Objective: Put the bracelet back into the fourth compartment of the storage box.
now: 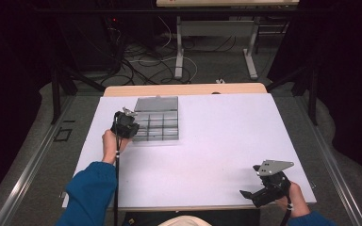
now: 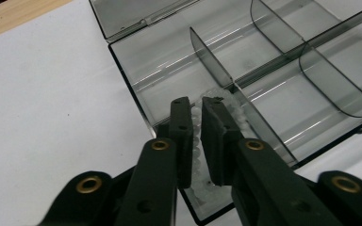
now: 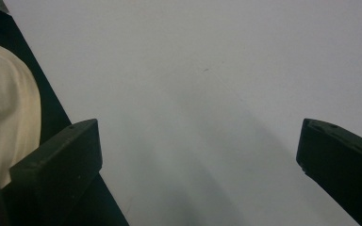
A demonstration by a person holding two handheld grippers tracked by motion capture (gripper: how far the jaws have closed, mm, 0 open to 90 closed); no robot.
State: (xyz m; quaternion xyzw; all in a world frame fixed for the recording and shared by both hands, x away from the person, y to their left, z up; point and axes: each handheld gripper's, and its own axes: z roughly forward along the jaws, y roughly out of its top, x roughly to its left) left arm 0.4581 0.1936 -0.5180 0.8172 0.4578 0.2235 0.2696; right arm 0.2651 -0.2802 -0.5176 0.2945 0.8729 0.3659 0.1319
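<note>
Table [image 1: 207, 141] covered in white fills mid-frame, the grey compartment box [image 1: 156, 123] lies open at its upper left with clear beads [image 2: 197, 141] in one compartment beneath the nearly closed left gripper [image 2: 195, 106], while the right gripper [image 3: 198, 150] gapes empty lower right.

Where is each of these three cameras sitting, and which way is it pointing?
High view: above the person's side, looking forward and down on the white table; forearms, both hands, left gripper and right gripper show.
Left gripper view: rides the left gripper, looking along its nearly closed jaws into the compartment box.
Right gripper view: rides the right gripper, wide-open jaws over bare table.
Shared: the box appears in the high and left gripper views.
</note>
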